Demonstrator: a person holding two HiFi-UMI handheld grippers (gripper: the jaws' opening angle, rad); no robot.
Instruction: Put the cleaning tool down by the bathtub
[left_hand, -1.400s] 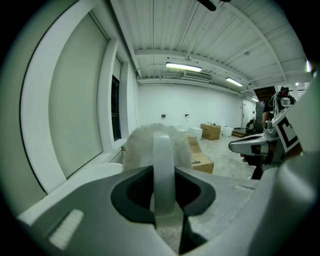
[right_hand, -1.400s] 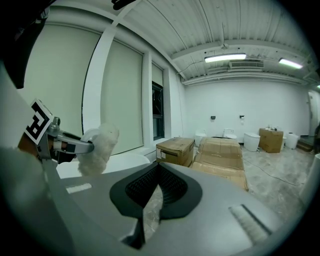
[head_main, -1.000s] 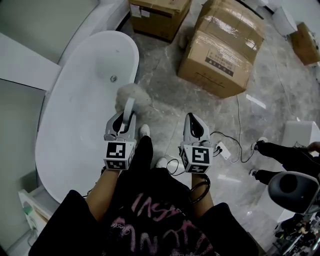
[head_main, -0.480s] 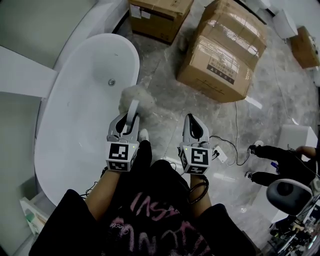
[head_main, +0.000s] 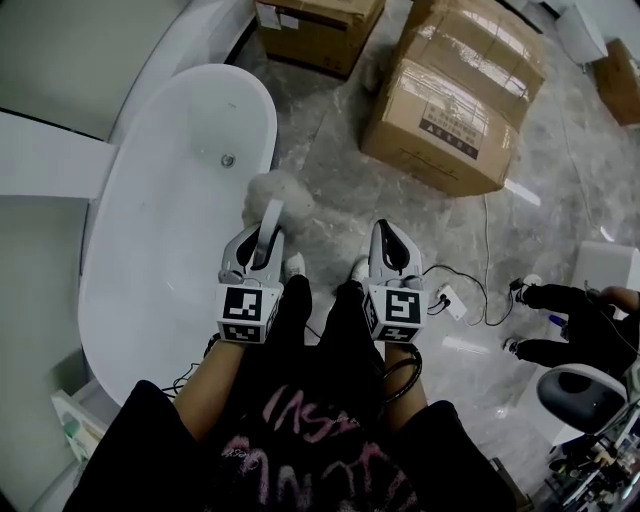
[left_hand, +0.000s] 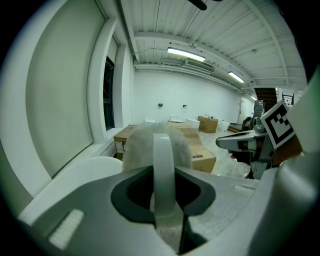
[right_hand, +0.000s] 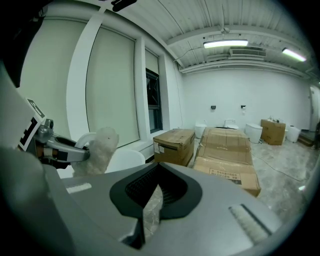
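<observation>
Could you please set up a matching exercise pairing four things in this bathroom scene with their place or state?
Column one:
1. cleaning tool
2. bathtub
3. large cardboard box
4. right hand-held gripper

Column two:
A. brown, standing ahead of the person, right of the tub
B. clamped by its handle in the left hand-held gripper
C. jaws together, nothing between them
D. white, lying along the person's left side

Pairs: 1-B, 2-D, 3-A, 4-C
</observation>
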